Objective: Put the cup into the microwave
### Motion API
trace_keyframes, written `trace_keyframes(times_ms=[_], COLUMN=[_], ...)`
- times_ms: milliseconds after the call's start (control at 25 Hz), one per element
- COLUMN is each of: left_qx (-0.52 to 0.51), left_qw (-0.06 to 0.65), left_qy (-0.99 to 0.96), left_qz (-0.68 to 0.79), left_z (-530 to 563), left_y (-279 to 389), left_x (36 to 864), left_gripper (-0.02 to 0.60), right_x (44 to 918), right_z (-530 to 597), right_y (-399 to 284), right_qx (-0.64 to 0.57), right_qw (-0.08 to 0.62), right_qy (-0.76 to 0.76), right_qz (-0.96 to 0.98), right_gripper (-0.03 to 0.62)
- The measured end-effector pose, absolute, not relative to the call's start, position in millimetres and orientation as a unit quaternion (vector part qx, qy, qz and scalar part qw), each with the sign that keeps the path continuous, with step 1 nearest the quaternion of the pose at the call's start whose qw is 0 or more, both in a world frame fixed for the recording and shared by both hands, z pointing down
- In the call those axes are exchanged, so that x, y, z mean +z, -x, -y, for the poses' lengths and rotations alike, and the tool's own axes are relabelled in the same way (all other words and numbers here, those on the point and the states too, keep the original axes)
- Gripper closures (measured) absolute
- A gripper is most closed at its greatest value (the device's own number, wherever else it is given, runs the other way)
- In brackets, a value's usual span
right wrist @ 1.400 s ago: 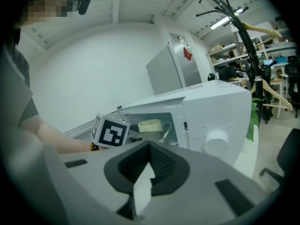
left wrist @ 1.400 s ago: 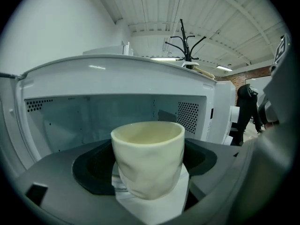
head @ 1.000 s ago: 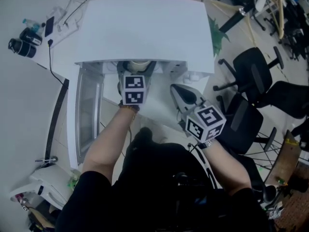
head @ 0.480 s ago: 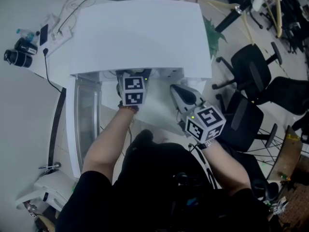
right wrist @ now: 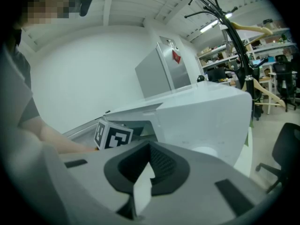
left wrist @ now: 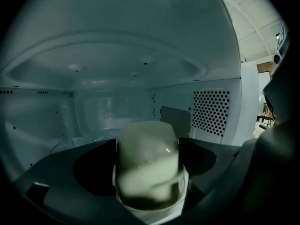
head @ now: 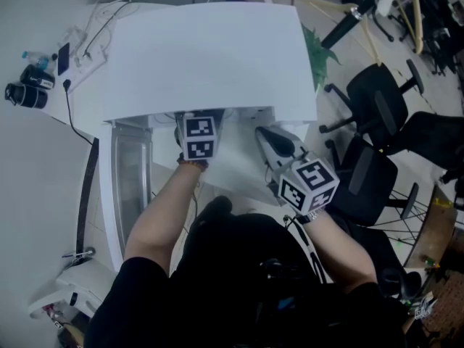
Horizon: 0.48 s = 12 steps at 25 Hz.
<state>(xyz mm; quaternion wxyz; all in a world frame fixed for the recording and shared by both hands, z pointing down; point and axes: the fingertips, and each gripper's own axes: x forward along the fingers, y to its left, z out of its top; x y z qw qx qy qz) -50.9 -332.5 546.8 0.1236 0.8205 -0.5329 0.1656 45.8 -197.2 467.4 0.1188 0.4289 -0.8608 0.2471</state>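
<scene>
My left gripper (left wrist: 147,175) reaches into the white microwave (head: 203,56), jaws pinching the pale cup (left wrist: 147,149) mid-cavity, while my right gripper (head: 270,138) hangs outside near the microwave's front right corner, jaws pressed together, empty.

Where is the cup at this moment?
In the left gripper view, the cup is held between the jaws of the left gripper, inside the microwave, with the perforated wall at the view's right.

office chairs (head: 378,95) right | power strip (head: 88,40) far left | green plant (head: 312,51)
</scene>
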Motion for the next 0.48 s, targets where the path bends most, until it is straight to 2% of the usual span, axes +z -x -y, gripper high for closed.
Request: trace_keyframes(times_ms=[480], left_qx=[0.167], left_qw=[0.112], left_qy=[-0.82], left_qz=[0.535], left_z=[324.1], left_y=[53.8], left_x=[546.1], left_gripper=[0.164], right_x=[467.4], right_z=[194.2], right_y=[-44.3], right_qx=[0.247], right_qw=[0.117], right_qy=[-0.426], right_qz=[0.863], right_gripper=[0.577])
